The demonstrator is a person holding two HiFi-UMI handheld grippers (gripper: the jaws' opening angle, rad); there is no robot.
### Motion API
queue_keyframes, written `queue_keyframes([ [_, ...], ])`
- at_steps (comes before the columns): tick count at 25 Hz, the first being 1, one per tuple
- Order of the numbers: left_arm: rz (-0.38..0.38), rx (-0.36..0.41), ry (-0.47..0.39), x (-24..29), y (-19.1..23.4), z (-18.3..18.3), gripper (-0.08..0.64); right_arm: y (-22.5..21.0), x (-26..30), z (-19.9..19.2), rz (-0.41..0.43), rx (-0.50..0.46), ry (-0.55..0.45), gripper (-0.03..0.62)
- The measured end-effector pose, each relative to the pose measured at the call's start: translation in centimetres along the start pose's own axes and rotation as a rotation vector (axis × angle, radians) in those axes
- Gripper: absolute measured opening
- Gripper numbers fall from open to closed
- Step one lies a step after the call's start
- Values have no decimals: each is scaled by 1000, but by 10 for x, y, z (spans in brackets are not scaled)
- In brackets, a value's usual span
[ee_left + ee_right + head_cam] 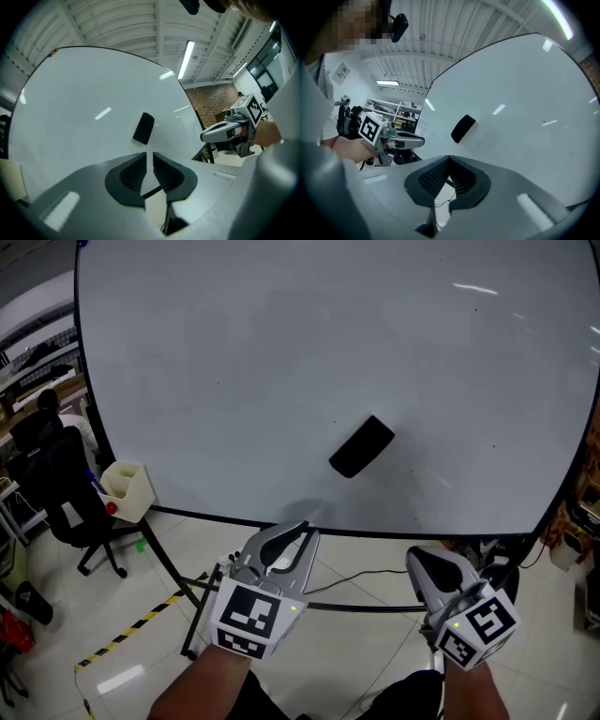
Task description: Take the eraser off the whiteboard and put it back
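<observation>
The eraser (362, 447) sat flat on the whiteboard (234, 343), a little right of and below the middle of the head view, slanted with its upper end toward the right. Neither tool touched it.

My left gripper (298, 529) was at the lower middle of that frame, its tips just under the board's bottom edge and aimed up-frame. In the left gripper view its fingers (133, 173) stood a thin slit apart with nothing between them. The eraser showed just above their tips in the frame, clear of them.

My right gripper (418, 563) was at the lower right, also below the board's edge. In the right gripper view its fingers (464, 177) met at the tips and held nothing.

A cream tray (127, 489) sat at the board's lower left edge. A black chair (70, 502) stood left of it, and striped tape (141, 620) ran across the floor.
</observation>
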State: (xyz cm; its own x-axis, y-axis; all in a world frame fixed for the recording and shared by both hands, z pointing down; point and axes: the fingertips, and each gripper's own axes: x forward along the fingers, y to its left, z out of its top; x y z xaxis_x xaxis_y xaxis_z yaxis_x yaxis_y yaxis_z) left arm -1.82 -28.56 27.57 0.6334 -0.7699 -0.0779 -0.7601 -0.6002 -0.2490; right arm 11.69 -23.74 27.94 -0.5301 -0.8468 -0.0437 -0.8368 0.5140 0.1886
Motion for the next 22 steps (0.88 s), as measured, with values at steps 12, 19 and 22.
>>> queue_keyframes([
  [12, 18, 287, 49, 29, -12, 29, 147, -8, -12, 6, -23, 4, -25, 2],
  [19, 59, 471, 76, 51, -9, 37, 170, -11, -13, 8, -35, 8, -39, 2],
  [22, 65, 479, 78, 59, -7, 41, 212, -12, -11, 7, -32, 3, -36, 2],
])
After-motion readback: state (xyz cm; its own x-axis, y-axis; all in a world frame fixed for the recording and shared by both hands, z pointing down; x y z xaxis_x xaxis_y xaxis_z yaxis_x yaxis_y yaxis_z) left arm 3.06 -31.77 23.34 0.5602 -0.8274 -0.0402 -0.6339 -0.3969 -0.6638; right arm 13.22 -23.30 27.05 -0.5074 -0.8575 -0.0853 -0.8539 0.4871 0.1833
